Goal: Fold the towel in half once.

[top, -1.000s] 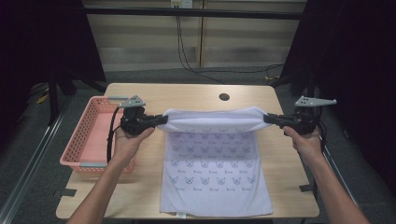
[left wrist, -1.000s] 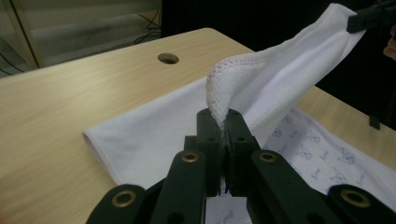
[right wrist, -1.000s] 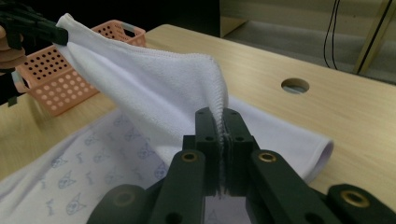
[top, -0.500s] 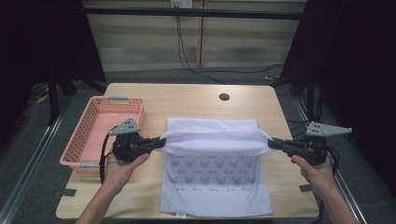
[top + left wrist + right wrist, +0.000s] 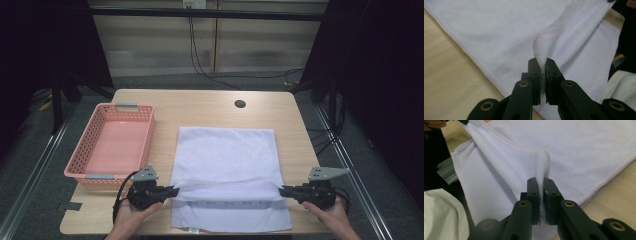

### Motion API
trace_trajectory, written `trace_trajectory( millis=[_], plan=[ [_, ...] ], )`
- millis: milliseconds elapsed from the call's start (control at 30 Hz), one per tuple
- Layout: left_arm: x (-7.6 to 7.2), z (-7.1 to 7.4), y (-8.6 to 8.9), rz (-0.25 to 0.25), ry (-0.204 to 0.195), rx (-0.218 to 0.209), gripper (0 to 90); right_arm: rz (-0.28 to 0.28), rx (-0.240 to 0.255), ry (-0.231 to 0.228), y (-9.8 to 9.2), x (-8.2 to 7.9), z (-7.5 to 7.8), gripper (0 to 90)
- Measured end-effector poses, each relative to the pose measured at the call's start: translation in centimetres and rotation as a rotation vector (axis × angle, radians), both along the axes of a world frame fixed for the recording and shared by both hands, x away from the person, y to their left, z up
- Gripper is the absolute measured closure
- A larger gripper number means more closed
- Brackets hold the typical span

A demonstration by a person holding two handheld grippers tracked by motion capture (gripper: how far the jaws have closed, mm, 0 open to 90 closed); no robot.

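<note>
Two grippers work the white towel (image 5: 227,165), which lies spread across the middle of the wooden table (image 5: 200,107) in the high view, its top layer folded down toward the bottom of the frame. The left gripper (image 5: 172,190), at lower left, and the right gripper (image 5: 282,190), at lower right, each pinch a corner of that folded edge, and in both gripper views a narrow gap stands between the black jaws with the hemmed corner caught in it; the jaws have just been easing apart. A pink basket (image 5: 112,145) sits left of the towel, apart from it.
</note>
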State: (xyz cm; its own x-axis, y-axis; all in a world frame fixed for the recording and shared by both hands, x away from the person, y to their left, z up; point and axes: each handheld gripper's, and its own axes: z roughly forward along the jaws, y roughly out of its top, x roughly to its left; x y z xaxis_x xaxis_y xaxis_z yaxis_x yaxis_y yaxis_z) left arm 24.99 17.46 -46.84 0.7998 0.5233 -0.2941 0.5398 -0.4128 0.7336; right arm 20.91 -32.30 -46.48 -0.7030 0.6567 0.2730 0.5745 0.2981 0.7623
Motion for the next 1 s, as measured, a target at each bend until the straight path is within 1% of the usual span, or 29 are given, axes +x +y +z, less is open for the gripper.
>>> trace_trajectory(
  millis=[67,100,133,167,200,267,300,333,433,467,500,533,600,633,667,700,733,767,800,833,867,900,933,967,1000],
  plan=[
    [-0.3,-0.1,0.1,-0.003,0.014,0.016,81.3,0.015,-0.019,0.017,0.0,-0.3,-0.3,79.6],
    [-0.5,-0.3,0.1,-0.015,0.02,0.023,81.2,0.026,-0.03,0.034,0.0,-0.4,-0.4,78.8],
    [-0.8,-0.5,0.2,-0.034,0.022,0.029,81.2,0.033,-0.04,0.035,0.0,-0.7,-0.5,78.3],
    [-1.0,-0.6,0.3,-0.04,0.019,0.033,81.3,0.041,-0.037,0.039,0.0,-1.0,-0.6,77.7],
    [-1.2,-0.8,0.4,-0.046,0.03,0.036,81.4,0.045,-0.045,0.038,0.0,-1.2,-0.7,78.1],
    [-1.6,-1.0,0.6,-0.074,0.035,0.049,81.5,0.063,-0.071,0.04,0.1,-1.8,-0.7,78.8],
    [-1.6,-1.0,0.6,-0.074,0.035,0.049,81.3,0.076,-0.082,0.038,0.1,-2.1,-0.7,79.8],
    [-1.8,-1.0,0.8,-0.077,0.04,0.04,80.8,0.088,-0.081,0.037,0.1,-2.4,-0.6,80.0],
    [-2.3,-0.8,1.0,-0.093,0.037,0.043,80.8,0.096,-0.087,0.041,0.1,-3.1,-0.3,78.8],
    [-2.4,-0.7,1.1,-0.11,0.042,0.044,80.6,0.094,-0.092,0.041,0.1,-3.4,-0.2,78.2],
    [-2.6,-0.7,1.1,-0.116,0.046,0.048,79.2,0.093,-0.096,0.037,0.0,-3.5,-0.1,77.8],
    [-2.9,-0.6,1.0,-0.128,0.049,0.048,77.8,0.1,-0.092,0.044,-0.1,-3.7,0.0,76.5],
    [-3.4,-0.3,1.2,-0.161,0.048,0.059,75.5,0.101,-0.079,0.036,-0.2,-4.2,0.2,74.6],
    [-3.6,-0.1,1.3,-0.162,0.048,0.052,73.7,0.099,-0.071,0.03,-0.4,-4.5,0.3,72.4],
    [-3.7,0.1,1.5,-0.164,0.057,0.034,71.4,0.099,-0.066,0.021,-0.4,-4.8,0.4,71.6],
    [-3.7,0.3,1.7,-0.185,0.076,0.011,69.6,0.087,-0.052,0.009,-0.6,-5.0,0.6,71.3],
    [-3.8,0.5,1.9,-0.188,0.065,-0.001,71.1,0.077,-0.042,0.01,-0.7,-5.1,0.7,71.4],
    [-3.8,0.6,2.0,-0.188,0.061,-0.012,69.7,0.074,-0.043,0.005,-0.8,-5.2,0.7,71.4],
    [-3.7,0.7,2.1,-0.174,0.064,-0.023,68.2,0.073,-0.032,-0.007,-0.8,-5.1,0.7,71.3],
    [-3.4,0.8,2.2,-0.153,0.062,-0.025,65.2,0.064,-0.023,-0.006,-0.7,-5.0,0.7,71.0],
    [-3.1,0.8,2.1,-0.128,0.063,-0.03,61.3,0.055,-0.029,-0.008,-0.6,-4.8,0.6,70.7],
    [-2.7,0.9,2.0,-0.114,0.046,-0.032,62.3,0.043,-0.032,-0.015,-0.5,-4.5,0.6,70.1],
    [-2.2,0.8,1.8,-0.104,0.031,-0.032,63.5,0.043,-0.023,-0.016,-0.4,-4.0,0.6,69.8],
    [-1.6,0.7,1.5,-0.086,0.029,-0.036,63.1,0.041,-0.026,-0.018,-0.2,-3.6,0.6,69.6],
    [-0.8,0.6,1.1,-0.051,0.031,-0.033,63.0,0.033,-0.028,-0.022,0.0,-3.0,0.5,69.6]
  ],
)
